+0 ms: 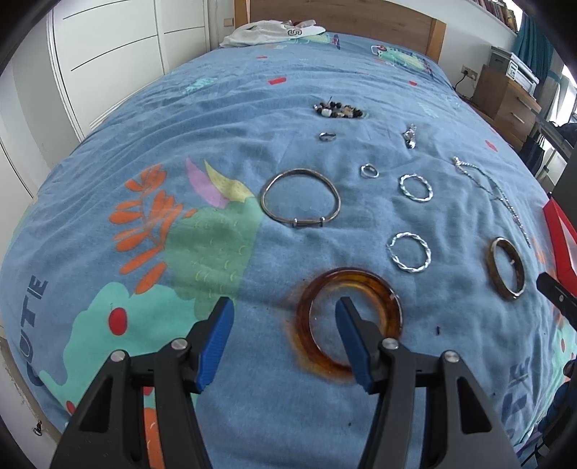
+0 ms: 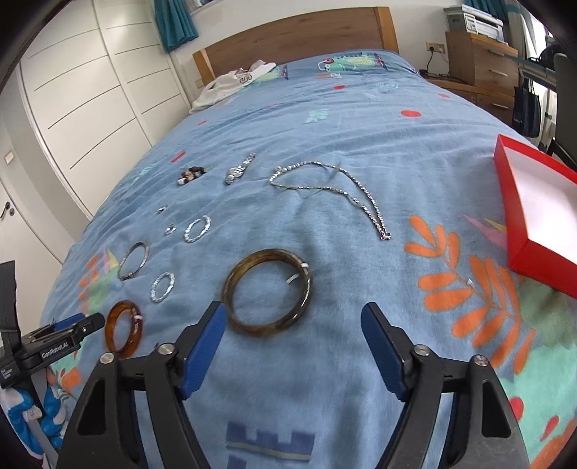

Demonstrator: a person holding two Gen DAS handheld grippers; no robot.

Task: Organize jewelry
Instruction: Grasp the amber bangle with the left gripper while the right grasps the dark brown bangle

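Left claw, right claw: black angular arms, ribbed blue fingers, silver pivot screws.

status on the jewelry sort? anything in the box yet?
Nothing done yet: the red box shows only bare white lining in the part in view. Nothing in hand: both left tongs and right tongs are open, the left over the amber bangle, the right near the dark bangle. Left: those, the necklace, silver bangle, twisted hoops, rings, beads.

Ahead of left gripper: glossy translucent amber bangle, plastic-looking. Beyond: smooth metal bangle, twisted shiny metal hoops. Fuzzy matt cloth bedspread. Wooden headboard.
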